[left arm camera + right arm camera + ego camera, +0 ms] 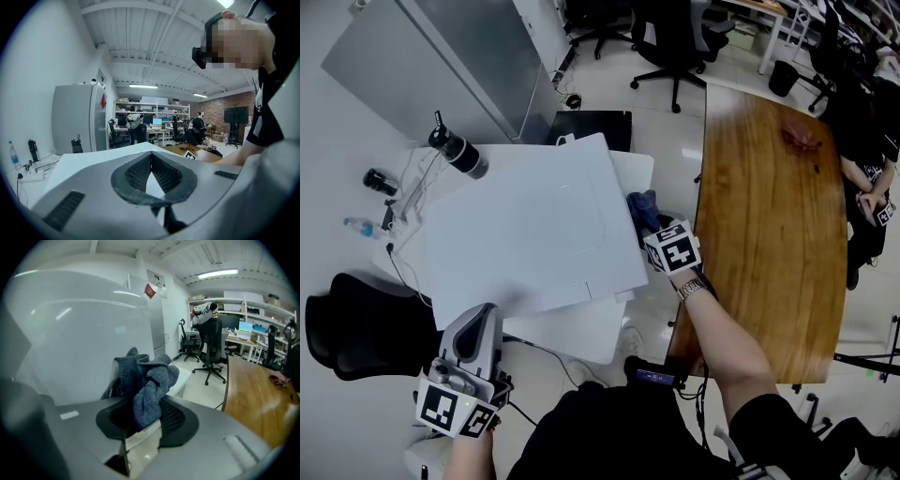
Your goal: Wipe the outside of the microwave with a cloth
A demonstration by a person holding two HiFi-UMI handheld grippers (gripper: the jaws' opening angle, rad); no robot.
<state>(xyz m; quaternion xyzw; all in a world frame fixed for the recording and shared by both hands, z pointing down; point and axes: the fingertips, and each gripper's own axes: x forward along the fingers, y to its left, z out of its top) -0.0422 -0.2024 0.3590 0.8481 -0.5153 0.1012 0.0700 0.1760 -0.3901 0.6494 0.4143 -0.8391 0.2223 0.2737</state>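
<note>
The white microwave (534,225) stands on a white table (572,333); from above I see mostly its top. My right gripper (651,221) is at the microwave's right side, shut on a bunched blue-grey cloth (642,206). In the right gripper view the cloth (147,383) sticks up from between the jaws of the right gripper (145,404), close beside the microwave's white wall (79,333). My left gripper (481,317) hangs by the microwave's near left corner, shut and holding nothing. In its own view the left gripper (151,158) points over the microwave's top (89,161).
A black flask (457,153), a water bottle (358,226) and cables lie at the white table's left end. A long wooden table (773,216) runs along the right. A black chair (356,333) stands at lower left, a grey cabinet (441,56) behind.
</note>
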